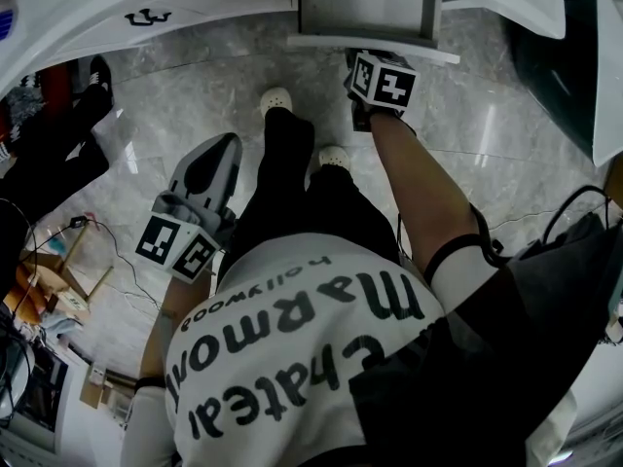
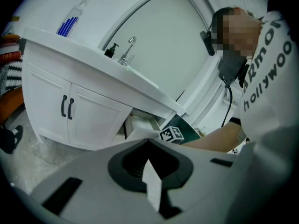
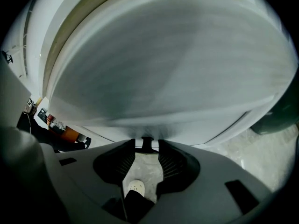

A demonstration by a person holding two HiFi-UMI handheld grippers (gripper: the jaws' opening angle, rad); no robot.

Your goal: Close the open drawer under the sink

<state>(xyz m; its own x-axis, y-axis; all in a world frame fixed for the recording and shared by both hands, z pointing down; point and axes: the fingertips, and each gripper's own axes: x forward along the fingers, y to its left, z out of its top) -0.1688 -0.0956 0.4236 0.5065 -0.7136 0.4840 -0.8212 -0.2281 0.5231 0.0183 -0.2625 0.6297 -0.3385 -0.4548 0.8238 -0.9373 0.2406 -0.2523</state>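
Head view: drawer open under the sink, right gripper at its front, jaws narrowly parted beside a small dark handle; left gripper beside the person's leg, jaws together, empty.

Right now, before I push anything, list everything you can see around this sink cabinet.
counter: one, white, along the top
drawer: one, white, open below the counter
cabinet doors: two, white, black handles, left of drawer
faucet: one, silver, on counter
pump bottle: one, black, beside faucet
dark object: one, dark green, right of drawer
floor: grey marble
shoes: two, white, on floor
left gripper: one, grey, held low, fingers together
right gripper: one, grey, at drawer front, fingers apart
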